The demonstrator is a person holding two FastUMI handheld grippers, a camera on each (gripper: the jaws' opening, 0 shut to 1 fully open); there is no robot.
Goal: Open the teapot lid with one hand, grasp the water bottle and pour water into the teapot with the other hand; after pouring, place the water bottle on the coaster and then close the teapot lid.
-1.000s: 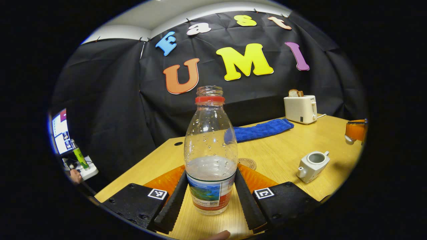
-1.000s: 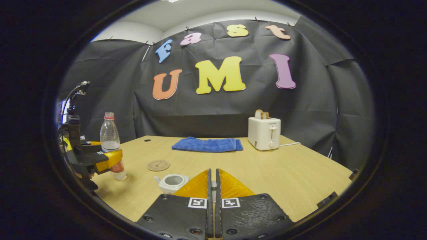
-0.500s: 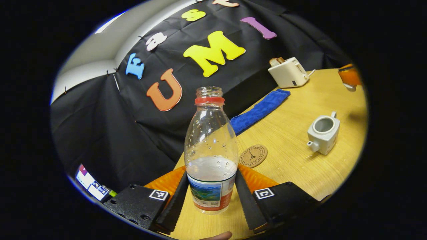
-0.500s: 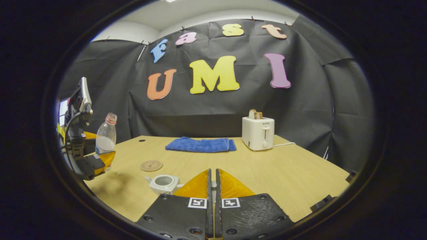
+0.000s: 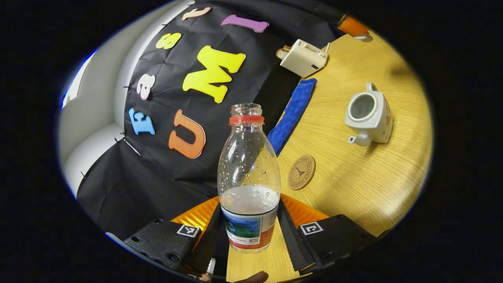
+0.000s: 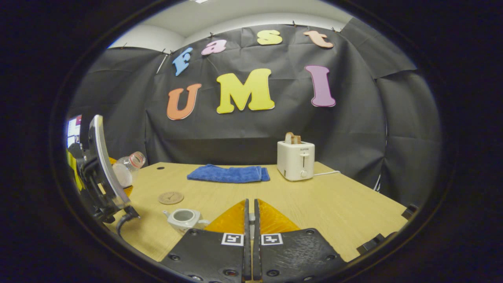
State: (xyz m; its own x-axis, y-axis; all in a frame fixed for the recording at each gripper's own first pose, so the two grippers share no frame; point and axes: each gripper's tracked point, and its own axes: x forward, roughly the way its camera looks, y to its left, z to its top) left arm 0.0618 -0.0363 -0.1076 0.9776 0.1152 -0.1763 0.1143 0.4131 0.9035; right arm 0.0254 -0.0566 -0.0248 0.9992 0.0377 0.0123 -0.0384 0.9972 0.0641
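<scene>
1. Bottle (image 5: 248, 184) is clamped low on its label between the fingers of the left gripper (image 5: 249, 232), cap off, roughly a third full.
2. Half a second ago it leaned only a little; now, in the right gripper view, the bottle (image 6: 126, 168) lies far over, its mouth aimed toward the teapot's side of the tabletop (image 6: 314, 204). The lean has grown steadily over the last second.
3. Teapot (image 5: 368, 114) stands lidless on the tabletop, its round opening bare, spout pointing toward the coaster (image 5: 301, 177).
4. Coaster lies flat just beside the teapot, on its spout side, with nothing on it.
5. Right gripper (image 6: 250, 220) has its fingers pressed together; I cannot tell whether the lid is between them, since little shows in the narrow gap.
6. Judgement: the lid step looks done and the pour is starting, though the bottle's mouth appears not yet over the teapot's opening, so water could land on the tabletop if the tilt outruns the travel.
7. Towel (image 6: 228, 173) and toaster (image 6: 295, 160) sit well beyond the teapot, out of the way.
</scene>
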